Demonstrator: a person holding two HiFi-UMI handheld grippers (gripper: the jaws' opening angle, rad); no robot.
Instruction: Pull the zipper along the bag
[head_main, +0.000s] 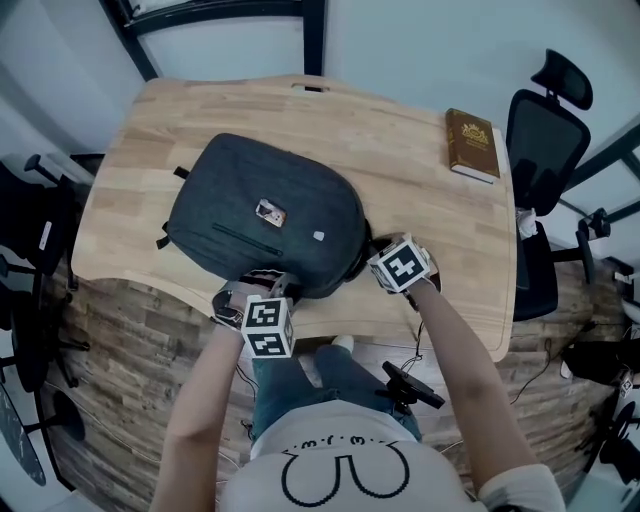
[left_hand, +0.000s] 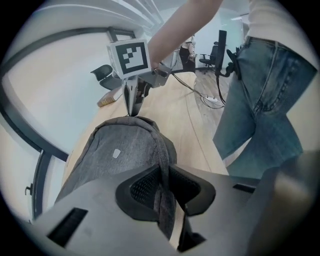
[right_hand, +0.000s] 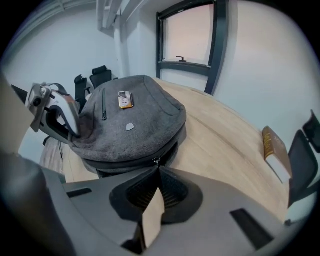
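Observation:
A dark grey backpack (head_main: 265, 215) lies flat on the wooden table (head_main: 410, 170). My left gripper (head_main: 262, 282) is at the bag's near edge, shut on a fold of its grey fabric (left_hand: 162, 195). My right gripper (head_main: 368, 258) is at the bag's near right corner. In the right gripper view its jaws (right_hand: 156, 172) are shut, with the small metal zipper pull (right_hand: 156, 161) pinched at their tips on the bag's side seam. The left gripper view shows the right gripper (left_hand: 133, 112) touching the far end of the bag (left_hand: 120, 145). The left gripper (right_hand: 75, 132) also shows in the right gripper view.
A brown book (head_main: 472, 145) lies at the table's far right. A black office chair (head_main: 540, 150) stands beyond the right edge, and dark chairs (head_main: 30, 240) stand at the left. The person's legs in jeans (left_hand: 260, 100) are close to the table's near edge.

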